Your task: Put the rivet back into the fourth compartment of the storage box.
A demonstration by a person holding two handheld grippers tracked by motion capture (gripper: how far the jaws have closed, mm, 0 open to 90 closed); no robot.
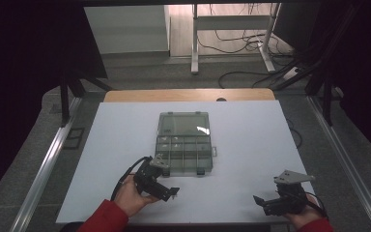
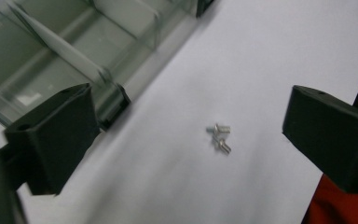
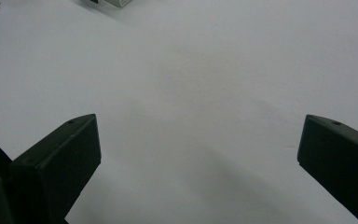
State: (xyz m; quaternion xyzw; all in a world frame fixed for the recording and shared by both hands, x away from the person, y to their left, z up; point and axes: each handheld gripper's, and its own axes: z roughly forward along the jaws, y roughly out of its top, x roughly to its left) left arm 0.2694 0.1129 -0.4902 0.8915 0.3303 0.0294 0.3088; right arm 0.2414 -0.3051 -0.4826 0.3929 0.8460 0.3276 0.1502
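Observation:
A clear plastic compartment box [image 1: 184, 142] lies open in the middle of the white table sheet [image 1: 241, 140], its lid folded back. My left gripper [image 1: 166, 191] hovers just in front of the box's near left corner, jaws open and empty. In the left gripper view two small silver screws [image 2: 220, 137] lie on the sheet between the spread jaws of the left gripper [image 2: 191, 140], beside the box's corner [image 2: 74, 60]. My right gripper [image 1: 263, 203] rests near the front right edge, open; in the right gripper view its jaws [image 3: 198, 163] frame bare sheet.
The white sheet covers a wooden table [image 1: 188, 94] with metal rails at both sides. Beyond the far edge is grey floor with cables [image 1: 251, 43] and a desk frame [image 1: 195, 43]. Red sleeves [image 1: 104, 217] enter from the bottom.

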